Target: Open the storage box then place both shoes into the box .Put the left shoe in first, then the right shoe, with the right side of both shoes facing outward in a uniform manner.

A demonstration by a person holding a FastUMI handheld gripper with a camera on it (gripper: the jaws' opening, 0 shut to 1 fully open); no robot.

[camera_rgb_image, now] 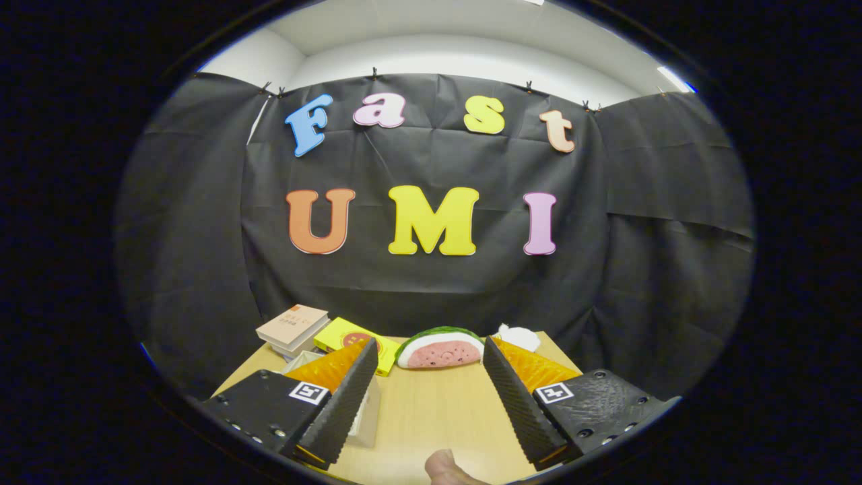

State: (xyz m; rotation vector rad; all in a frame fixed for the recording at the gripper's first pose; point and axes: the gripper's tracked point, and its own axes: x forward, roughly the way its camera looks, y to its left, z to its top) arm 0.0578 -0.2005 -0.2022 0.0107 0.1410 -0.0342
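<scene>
My gripper (429, 347) is open, held above a light wooden table (431, 417), and nothing lies between its fingers. A pale, translucent box-like thing (368, 416) sits right behind the left finger (343, 397), which hides most of it. I cannot tell whether this is the storage box or whether it stands open.
Beyond the fingertips a watermelon-slice toy (439, 349) lies at the table's far edge. To its left are a yellow flat box (340, 335) and a stack of books (293, 327). A white object (518, 337) peeks out behind the right finger. A person's fingertip (444, 468) shows nearest me.
</scene>
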